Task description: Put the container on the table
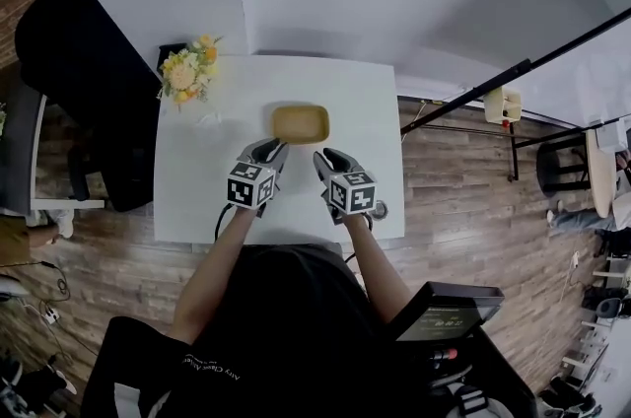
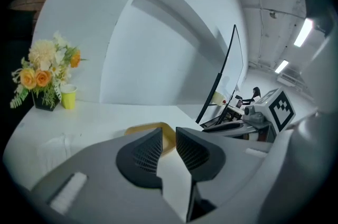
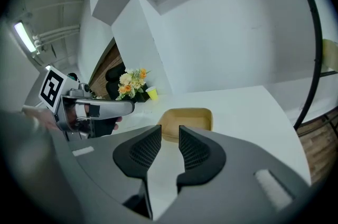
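In the head view, the tan container (image 1: 301, 123) is sitting on the white table (image 1: 187, 189). The left gripper (image 1: 268, 151) and right gripper (image 1: 328, 158) are hanging just in front of it. In the left gripper view, its claw is standing a little apart, holding nothing. In the right gripper view, that claw is also standing a little apart, empty, and pointing at the container.

To your upper left, a bouquet of yellow and orange flowers (image 1: 187, 71) stands in a dark pot, with a yellow-green cup (image 2: 68, 96) just beside it. Left of them you see a black chair (image 1: 74, 61). On your right, a black pole (image 1: 513, 71) slants over the wood floor (image 1: 463, 199).
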A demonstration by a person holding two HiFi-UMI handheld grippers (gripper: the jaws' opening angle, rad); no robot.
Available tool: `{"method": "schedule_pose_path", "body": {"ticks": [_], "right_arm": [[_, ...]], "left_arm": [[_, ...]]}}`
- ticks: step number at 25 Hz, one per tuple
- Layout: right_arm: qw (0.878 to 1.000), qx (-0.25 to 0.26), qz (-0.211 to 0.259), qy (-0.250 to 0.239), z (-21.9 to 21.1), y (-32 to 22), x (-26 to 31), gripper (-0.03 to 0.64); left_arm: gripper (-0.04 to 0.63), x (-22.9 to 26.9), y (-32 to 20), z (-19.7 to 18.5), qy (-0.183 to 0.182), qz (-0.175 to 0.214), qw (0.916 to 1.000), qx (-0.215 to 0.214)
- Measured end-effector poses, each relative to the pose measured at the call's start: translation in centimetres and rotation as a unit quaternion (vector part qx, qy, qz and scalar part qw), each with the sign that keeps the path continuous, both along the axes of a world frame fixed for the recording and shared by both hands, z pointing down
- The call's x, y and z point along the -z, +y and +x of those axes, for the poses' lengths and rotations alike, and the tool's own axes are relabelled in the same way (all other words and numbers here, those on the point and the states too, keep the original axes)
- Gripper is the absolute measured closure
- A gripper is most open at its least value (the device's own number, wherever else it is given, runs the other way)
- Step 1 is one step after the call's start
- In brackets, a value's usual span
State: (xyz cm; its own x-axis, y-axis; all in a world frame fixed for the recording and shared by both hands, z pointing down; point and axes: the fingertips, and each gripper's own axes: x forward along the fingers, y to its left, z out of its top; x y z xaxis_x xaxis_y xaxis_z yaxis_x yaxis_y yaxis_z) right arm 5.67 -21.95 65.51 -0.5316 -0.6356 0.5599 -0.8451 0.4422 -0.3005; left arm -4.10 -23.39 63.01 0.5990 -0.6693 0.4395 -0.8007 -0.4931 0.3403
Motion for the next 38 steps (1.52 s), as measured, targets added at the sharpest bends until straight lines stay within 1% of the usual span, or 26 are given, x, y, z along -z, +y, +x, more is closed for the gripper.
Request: {"method": "schedule_pose_path", "body": {"ticks": [3, 6, 10, 12, 16, 20, 23, 25, 29, 31, 33, 35, 38], "right_arm": [[1.0, 0.006, 0.025, 0.005, -0.4, -0.7, 1.4, 0.499], [0.998, 0.019, 0.062, 0.015, -1.4, -1.1, 3.7, 0.501], [0.991, 0.032, 0.124, 0.027, -2.0, -1.5, 8.0, 0.535], [0.987, 0.029, 0.155, 0.032, -2.3, -1.3, 10.3, 0.536], [0.978, 0.006, 0.206, 0.035, -2.6, -1.0, 12.9, 0.566], [0.969, -0.001, 0.244, 0.033, -3.6, -0.9, 15.4, 0.576], [0.963, 0.0, 0.266, 0.036, -4.2, -0.9, 17.3, 0.581], [0.958, 0.004, 0.285, 0.038, -4.8, -0.7, 18.7, 0.586], [0.949, 0.001, 0.313, 0.042, -5.5, 0.0, 21.3, 0.598], [0.94, 0.001, 0.339, 0.039, -5.9, 0.0, 23.1, 0.601], [0.933, 0.003, 0.357, 0.04, -6.2, 0.0, 24.0, 0.603], [0.931, 0.002, 0.363, 0.042, -6.4, -0.1, 24.5, 0.603], [0.933, 0.001, 0.358, 0.042, -6.6, 0.2, 24.7, 0.603]], "left_arm": [[0.523, 1.7, -0.8, 0.2, -0.016, 0.034, 0.9993, -0.006], [0.523, 3.7, -1.1, -0.2, -0.036, 0.072, 0.9967, -0.003], [0.524, 6.5, -1.0, -0.3, -0.05, 0.121, 0.9914, 0.004], [0.524, 7.8, -0.7, -0.2, -0.06, 0.155, 0.9861, -0.001], [0.525, 11.3, -0.2, -0.1, -0.07, 0.225, 0.9718, -0.01], [0.528, 14.2, 0.4, -0.3, -0.06, 0.268, 0.9615, -0.01], [0.568, 16.2, 1.0, -0.9, -0.065, 0.307, 0.9495, 0.005], [0.575, 17.1, 1.3, -1.4, -0.064, 0.322, 0.9446, 0.013], [0.58, 18.4, 1.7, -2.2, -0.064, 0.337, 0.939, 0.025], [0.581, 19.2, 1.7, -2.4, -0.063, 0.346, 0.9356, 0.028], [0.583, 19.7, 1.6, -2.5, -0.058, 0.351, 0.9338, 0.033], [0.588, 20.2, 1.4, -2.6, -0.058, 0.359, 0.9308, 0.036], [0.592, 20.9, 1.6, -2.6, -0.071, 0.374, 0.9238, 0.037]]}}
